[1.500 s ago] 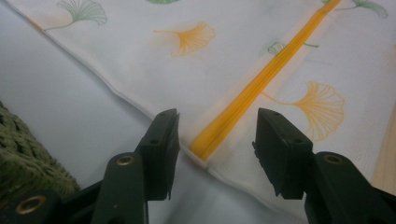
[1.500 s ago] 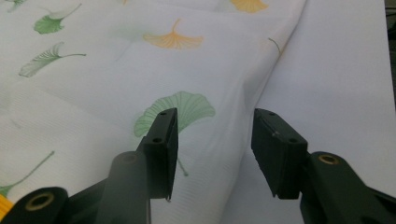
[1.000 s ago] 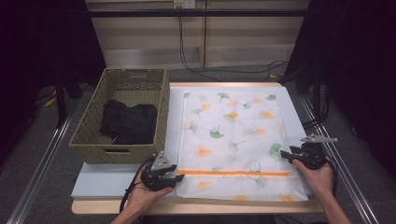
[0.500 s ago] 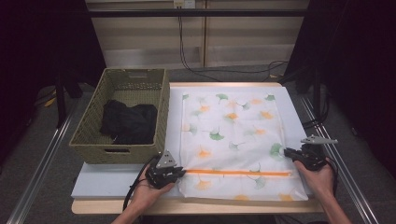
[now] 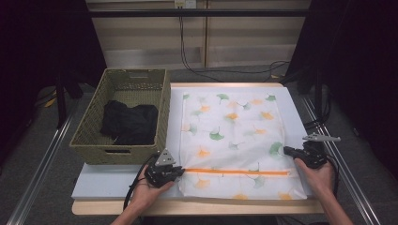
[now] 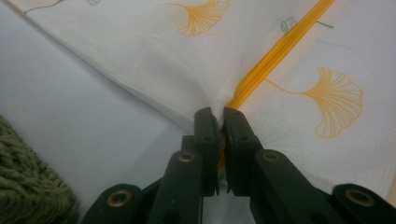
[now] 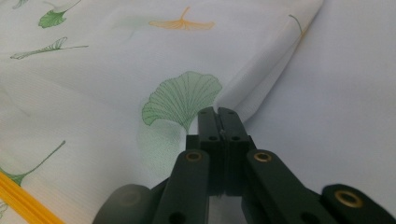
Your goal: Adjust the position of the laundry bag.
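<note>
Both tools are closed on the white leaf-printed bag, which is spread flat on the worktop just right of the woven basket; the left tool is clamped on the bag's left edge at the end of the orange zip, its jaws having just closed on the cloth; the right tool is pinched on the bag's right edge, beside a green leaf print, its jaws likewise just closed; a dark garment is seen lying in the basket.
</note>
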### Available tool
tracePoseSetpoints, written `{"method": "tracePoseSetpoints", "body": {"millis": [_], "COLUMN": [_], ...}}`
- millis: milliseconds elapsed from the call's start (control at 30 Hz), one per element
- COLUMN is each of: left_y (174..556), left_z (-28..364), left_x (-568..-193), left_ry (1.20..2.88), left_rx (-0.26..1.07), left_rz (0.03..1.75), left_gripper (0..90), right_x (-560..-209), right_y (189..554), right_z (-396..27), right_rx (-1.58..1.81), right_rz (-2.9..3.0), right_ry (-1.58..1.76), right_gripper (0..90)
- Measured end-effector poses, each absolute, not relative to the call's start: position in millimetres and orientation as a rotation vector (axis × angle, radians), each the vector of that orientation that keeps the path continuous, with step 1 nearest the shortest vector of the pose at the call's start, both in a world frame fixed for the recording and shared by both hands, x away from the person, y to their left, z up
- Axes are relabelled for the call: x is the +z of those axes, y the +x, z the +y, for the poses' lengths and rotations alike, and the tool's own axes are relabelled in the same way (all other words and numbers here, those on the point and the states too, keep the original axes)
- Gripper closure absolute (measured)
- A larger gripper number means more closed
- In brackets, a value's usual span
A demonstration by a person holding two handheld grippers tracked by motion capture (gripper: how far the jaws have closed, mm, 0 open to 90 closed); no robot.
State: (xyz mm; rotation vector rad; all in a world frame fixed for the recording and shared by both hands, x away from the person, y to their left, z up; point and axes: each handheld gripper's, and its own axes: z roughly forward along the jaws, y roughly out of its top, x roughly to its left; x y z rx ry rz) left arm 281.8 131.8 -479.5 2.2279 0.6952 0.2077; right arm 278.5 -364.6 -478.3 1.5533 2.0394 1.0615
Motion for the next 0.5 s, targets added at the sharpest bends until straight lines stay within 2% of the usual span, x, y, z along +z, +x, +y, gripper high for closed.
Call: {"method": "tracePoseSetpoints", "body": {"millis": [500], "left_y": [287.7], "left_z": [152.8], "left_x": [-473.0], "left_ry": [2.201], "left_rx": [0.211], "left_rz": [0.732], "left_gripper": [84.8], "right_x": [-467.4], "right_y": [293.1], "right_z": [-337.4], "right_rx": [1.049], "right_rz": [2.093], "right_ry": [1.495], "right_gripper": [89.8]}}
